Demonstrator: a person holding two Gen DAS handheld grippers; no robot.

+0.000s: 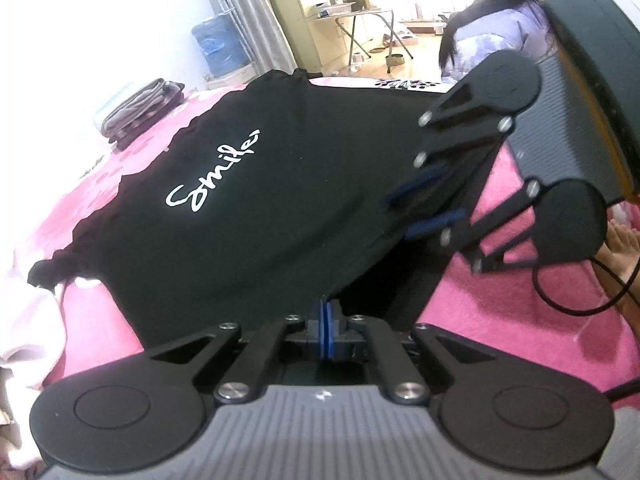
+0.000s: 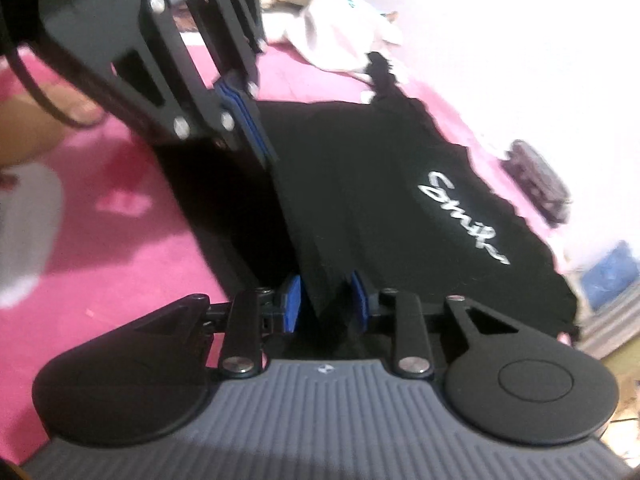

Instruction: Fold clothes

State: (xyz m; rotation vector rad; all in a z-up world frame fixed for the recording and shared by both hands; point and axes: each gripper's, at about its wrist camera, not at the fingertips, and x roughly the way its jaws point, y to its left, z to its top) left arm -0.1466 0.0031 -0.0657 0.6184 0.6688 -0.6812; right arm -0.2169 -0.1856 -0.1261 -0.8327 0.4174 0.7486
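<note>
folded grey clothes [image 1: 138, 110] beside black shirt [image 1: 248, 200]

My left gripper [image 1: 326, 320] is clamped shut on the near hem of the black shirt [image 1: 248, 208], lifting it off the pink bedspread [image 1: 500, 320]. My right gripper [image 1: 424, 208] stands parted over the same hem. Folded grey clothes [image 1: 140, 108] sit near the bed's far left edge.

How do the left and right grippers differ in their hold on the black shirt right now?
The left gripper has its blue pads pressed shut on the black shirt; the right gripper has its pads parted, with cloth loose between them. Both sit at the shirt's near edge, above the pink bedcover.
</note>
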